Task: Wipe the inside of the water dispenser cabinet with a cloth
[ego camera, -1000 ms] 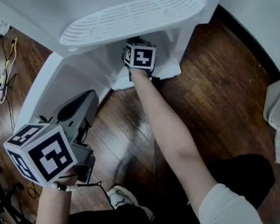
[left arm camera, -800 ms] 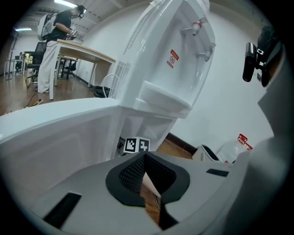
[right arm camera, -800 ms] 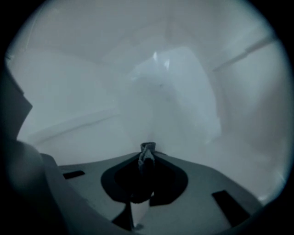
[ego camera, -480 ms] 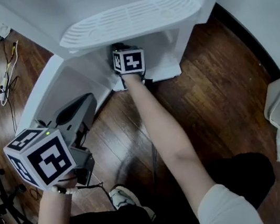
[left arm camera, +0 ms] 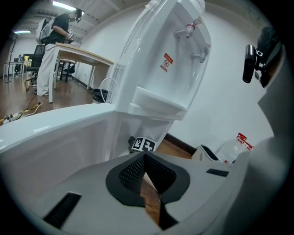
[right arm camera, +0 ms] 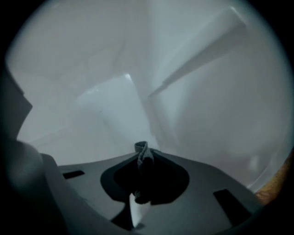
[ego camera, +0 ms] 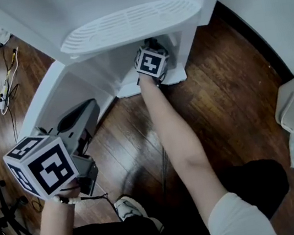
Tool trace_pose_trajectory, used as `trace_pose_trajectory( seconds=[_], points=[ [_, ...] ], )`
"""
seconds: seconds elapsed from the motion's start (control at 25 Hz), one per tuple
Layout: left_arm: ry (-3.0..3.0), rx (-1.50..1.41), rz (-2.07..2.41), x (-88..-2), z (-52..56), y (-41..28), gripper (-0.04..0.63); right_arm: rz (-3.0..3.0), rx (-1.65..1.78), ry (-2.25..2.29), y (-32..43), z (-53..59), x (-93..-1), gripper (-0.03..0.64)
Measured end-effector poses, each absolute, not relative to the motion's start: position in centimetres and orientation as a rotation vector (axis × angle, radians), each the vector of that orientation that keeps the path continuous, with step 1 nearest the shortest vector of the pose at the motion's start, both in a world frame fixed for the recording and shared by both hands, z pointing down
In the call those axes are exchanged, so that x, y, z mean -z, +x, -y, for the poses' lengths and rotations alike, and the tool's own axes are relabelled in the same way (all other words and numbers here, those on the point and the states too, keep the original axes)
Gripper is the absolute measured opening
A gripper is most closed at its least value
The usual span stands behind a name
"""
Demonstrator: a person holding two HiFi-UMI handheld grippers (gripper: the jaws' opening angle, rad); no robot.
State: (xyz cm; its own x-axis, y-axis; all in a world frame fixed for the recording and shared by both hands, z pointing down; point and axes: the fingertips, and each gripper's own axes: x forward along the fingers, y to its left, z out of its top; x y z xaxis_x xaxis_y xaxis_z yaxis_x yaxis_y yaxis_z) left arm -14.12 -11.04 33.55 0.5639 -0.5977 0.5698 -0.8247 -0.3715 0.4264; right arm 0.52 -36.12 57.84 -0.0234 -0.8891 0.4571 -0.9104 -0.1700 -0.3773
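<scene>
Inside cabinet [right arm camera: 105, 105], right gripper [right arm camera: 143, 157] pinching cloth [right arm camera: 141, 148], cloth mostly hidden

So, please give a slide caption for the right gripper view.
Right gripper shut on a cloth inside the white cabinet.

two grippers [left arm camera: 145, 157] [right arm camera: 142, 160], one cloth [right arm camera: 140, 148], one dispenser [ego camera: 134, 5]

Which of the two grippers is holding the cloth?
The right gripper, shut on the cloth inside the cabinet; the left gripper is shut on nothing, outside it.
</scene>
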Motion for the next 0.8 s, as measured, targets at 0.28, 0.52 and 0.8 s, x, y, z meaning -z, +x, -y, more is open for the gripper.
trace_pose_trajectory(
  seconds=[0.28, 0.52, 0.8],
  points=[
    [2.108, -0.415, 1.140, -33.2, 10.9, -14.2, -0.003, 1.835, -1.016, 2.344, 3.5, 34.8, -58.2, 0.051],
    [2.114, -0.413, 1.142, -33.1, 10.9, -14.1, -0.003, 1.826, -1.053, 2.342, 3.9, 33.2, -58.8, 0.051],
    [2.122, -0.412, 1.137, -33.0, 11.1, -13.8, -0.003, 2.028, -1.034, 1.994, -2.7, 33.1, -59.4, 0.051]
  ],
)
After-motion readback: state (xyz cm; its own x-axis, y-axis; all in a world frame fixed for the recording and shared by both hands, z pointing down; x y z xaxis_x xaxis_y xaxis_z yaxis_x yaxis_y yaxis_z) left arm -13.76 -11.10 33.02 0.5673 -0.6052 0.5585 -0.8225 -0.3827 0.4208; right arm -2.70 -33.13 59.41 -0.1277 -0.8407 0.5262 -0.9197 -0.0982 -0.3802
